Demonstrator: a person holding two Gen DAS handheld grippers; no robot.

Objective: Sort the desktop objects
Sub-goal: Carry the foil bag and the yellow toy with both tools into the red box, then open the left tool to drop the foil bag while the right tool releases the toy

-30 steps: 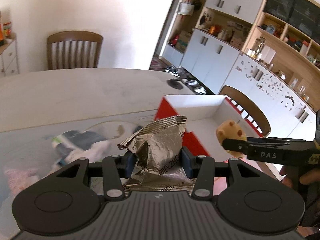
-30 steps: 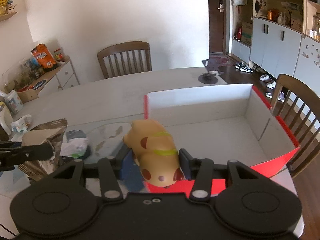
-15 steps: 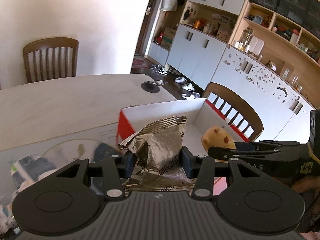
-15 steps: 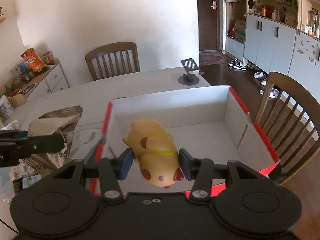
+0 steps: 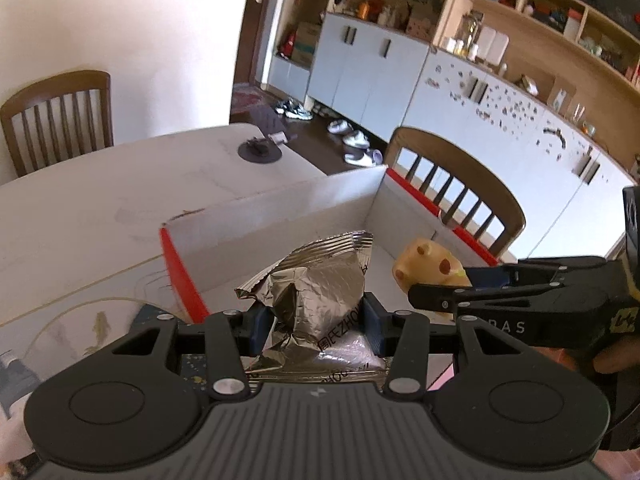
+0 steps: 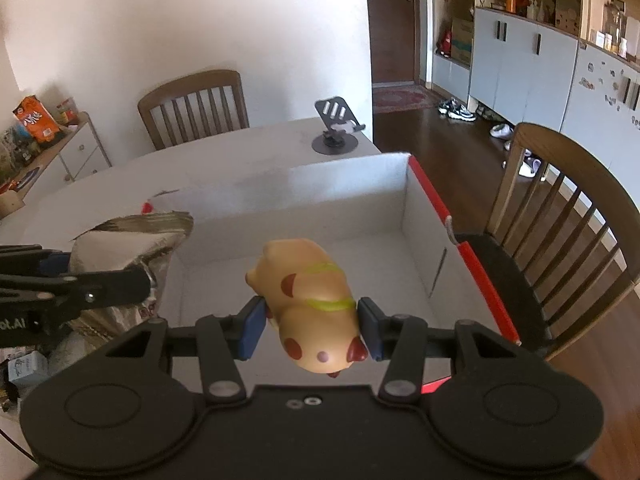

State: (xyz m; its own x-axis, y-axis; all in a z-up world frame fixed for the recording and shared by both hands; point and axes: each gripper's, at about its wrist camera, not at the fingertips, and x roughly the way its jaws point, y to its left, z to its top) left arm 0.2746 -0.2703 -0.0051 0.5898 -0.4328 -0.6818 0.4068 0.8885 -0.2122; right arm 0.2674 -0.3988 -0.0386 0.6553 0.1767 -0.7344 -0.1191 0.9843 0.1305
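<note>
"ZHOU" on foil packet

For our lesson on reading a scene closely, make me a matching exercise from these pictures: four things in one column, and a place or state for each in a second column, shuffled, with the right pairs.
Things:
1. foil snack bag
2. spotted toy animal
3. red-and-white box
4. phone stand

Places or states:
A. open-topped, nothing lying inside
B. clamped in the left gripper
C. standing on the table behind the box
D. clamped in the right gripper

Pairs: 1-B, 2-D, 3-A, 4-C
</note>
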